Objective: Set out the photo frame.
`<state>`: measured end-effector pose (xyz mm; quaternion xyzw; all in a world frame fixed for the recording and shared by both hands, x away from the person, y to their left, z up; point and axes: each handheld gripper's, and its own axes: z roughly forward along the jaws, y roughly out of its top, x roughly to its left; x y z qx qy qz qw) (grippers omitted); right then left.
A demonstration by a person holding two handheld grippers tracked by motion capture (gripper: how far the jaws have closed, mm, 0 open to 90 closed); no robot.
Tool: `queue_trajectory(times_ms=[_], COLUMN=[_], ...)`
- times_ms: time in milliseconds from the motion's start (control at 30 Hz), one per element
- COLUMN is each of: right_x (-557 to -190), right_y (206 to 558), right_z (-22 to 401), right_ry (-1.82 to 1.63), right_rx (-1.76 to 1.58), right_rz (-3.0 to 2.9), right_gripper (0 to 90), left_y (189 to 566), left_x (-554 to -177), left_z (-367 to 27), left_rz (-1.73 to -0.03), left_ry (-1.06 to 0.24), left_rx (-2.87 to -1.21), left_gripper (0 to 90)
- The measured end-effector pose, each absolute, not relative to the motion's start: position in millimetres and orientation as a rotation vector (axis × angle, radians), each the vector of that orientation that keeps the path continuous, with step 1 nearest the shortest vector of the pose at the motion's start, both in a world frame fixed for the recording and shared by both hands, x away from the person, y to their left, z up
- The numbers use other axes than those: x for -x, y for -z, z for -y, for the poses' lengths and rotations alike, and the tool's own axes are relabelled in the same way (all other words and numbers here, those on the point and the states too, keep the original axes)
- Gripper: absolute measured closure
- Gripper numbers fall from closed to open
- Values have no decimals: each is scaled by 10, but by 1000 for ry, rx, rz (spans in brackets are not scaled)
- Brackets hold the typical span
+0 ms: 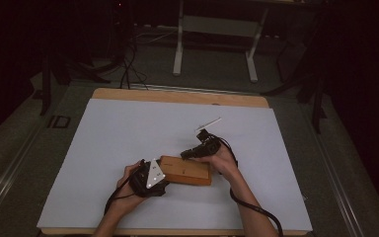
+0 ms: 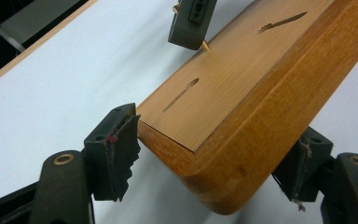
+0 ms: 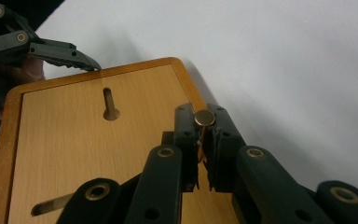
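Wooden board (image 1: 187,170) end between left gripper (image 1: 150,180) jaws, forearm angled inward.

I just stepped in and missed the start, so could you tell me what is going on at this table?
A person is working on a wooden board with keyhole slots that lies on a white table. The right gripper is shut on a small brass pin and holds it over the board's face. The left gripper has the board's corner between its jaws, apparently to steady it; whether both pads press on the wood I cannot tell.
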<state>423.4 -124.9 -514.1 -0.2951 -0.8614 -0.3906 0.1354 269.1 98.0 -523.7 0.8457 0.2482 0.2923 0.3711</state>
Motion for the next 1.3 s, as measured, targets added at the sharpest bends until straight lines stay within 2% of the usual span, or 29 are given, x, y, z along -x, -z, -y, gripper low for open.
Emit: queue_trajectory(times_ms=[100,233,333,533,800,1300], right_x=[-4232,-4221,-4209,-4179,-4122,-3996], right_y=[5148,5156,5147,5135,5105,5026], right_z=[1269,1262,1259,1222,1295,1423], right_ry=[1121,1113,1111,1066,1093,1137], right_rx=[841,807,816,827,848,864], right_rz=[2481,2487,2500,2589,2598,2637], right_gripper=[838,833,819,702,619,617], left_y=[5208,5181,5176,5168,5159,5157], left_x=[-2663,-2606,-2624,-2644,-2659,-2716], left_z=[-960,-886,-906,-921,-924,-946], left_rz=[-604,-531,-539,-549,-557,-584], left_ry=[-752,-730,-719,-706,-703,-670], left_rx=[-2171,-2184,-2170,-2149,-2143,-2110], left_gripper=[316,388,390,397,402,401])
